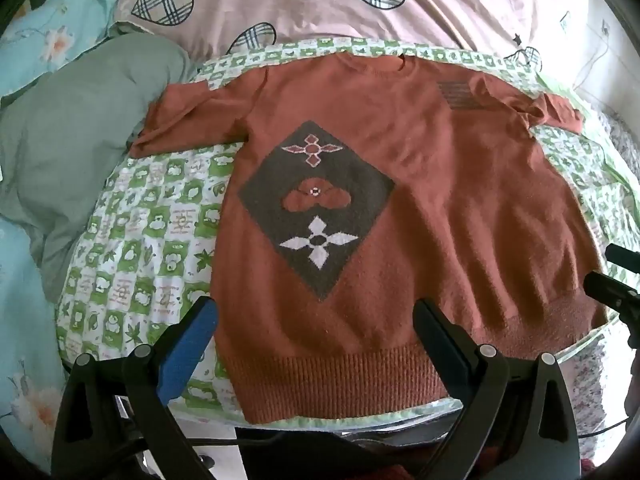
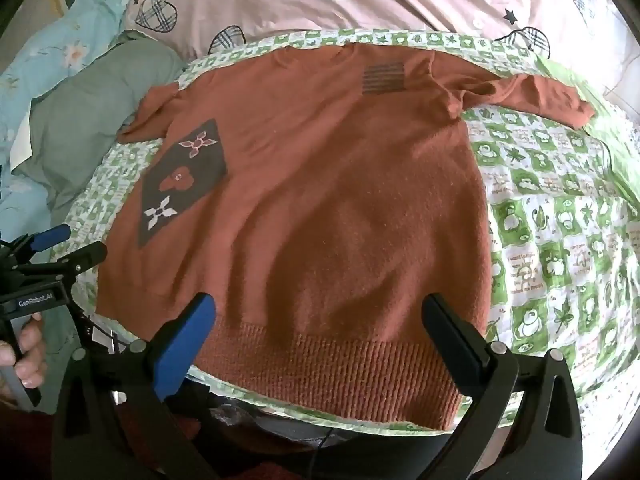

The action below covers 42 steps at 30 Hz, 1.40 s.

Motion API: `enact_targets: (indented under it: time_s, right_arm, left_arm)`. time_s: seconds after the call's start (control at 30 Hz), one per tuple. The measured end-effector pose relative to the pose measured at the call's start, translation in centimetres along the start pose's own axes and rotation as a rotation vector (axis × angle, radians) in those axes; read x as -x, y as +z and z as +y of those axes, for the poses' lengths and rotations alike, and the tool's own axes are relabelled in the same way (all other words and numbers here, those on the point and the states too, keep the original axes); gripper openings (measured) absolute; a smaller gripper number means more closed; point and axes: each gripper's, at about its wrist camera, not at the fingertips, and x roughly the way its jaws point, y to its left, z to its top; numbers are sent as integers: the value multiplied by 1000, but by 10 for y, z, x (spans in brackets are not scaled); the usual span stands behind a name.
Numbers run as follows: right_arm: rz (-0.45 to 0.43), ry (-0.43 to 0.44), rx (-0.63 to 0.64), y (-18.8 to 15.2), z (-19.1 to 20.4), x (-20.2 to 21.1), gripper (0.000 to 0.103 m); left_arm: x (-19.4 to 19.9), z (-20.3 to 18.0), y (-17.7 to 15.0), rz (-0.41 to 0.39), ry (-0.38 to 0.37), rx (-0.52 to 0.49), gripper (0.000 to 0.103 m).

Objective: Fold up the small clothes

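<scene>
On the green-and-white checked mat point(image 1: 152, 240) spread over the bed, a rust-orange knit sweater point(image 1: 420, 200) lies flat and face up, hem near, collar far, both short sleeves stretched out to left and right. A dark diamond patch point(image 1: 316, 208) with flower motifs sits on its left half, and a small striped patch point(image 2: 384, 76) near the far right shoulder. No fold shows yet, so the task looks to be at its very start: the garment is laid out and awaits the first fold. The left gripper point(image 1: 316, 320) hangs over the near hem with its fingers spread wide, holding nothing; the right gripper point(image 2: 320, 316) hangs likewise over the hem further right, fingers apart and empty. The next move likely calls for pinching a sleeve or side edge and carrying it across the body. Beyond the mat lie a grey-green pillow point(image 1: 80, 128) and a pink heart-print quilt point(image 1: 360, 8).
</scene>
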Motion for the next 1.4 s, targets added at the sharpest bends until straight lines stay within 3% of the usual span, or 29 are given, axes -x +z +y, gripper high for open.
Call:
enact_targets:
  time_s: [0.2, 0.27, 0.67, 0.97, 1.27, 1.4]
  right_arm:
    - [-1, 3, 7, 5, 1, -1, 103]
    - [-1, 2, 0, 4, 1, -1, 103]
    - [-10, 3, -1, 2, 4, 1, 103]
    - [-15, 8, -2, 2, 2, 0, 103]
    - [15, -11, 4, 2, 8, 0, 103]
    - [14, -13, 6, 2, 7, -1, 103]
  left_arm:
    - [6, -2, 0, -16, -3, -5, 98]
    - [8, -3, 2, -71, -6, 12, 98]
    - [10, 0, 2, -73, -15, 14, 98]
    - [4, -1, 6, 36, 2, -12, 98]
    - [1, 1, 7, 72, -18, 2, 98]
    - [-2, 1, 5, 34, -7, -2, 98]
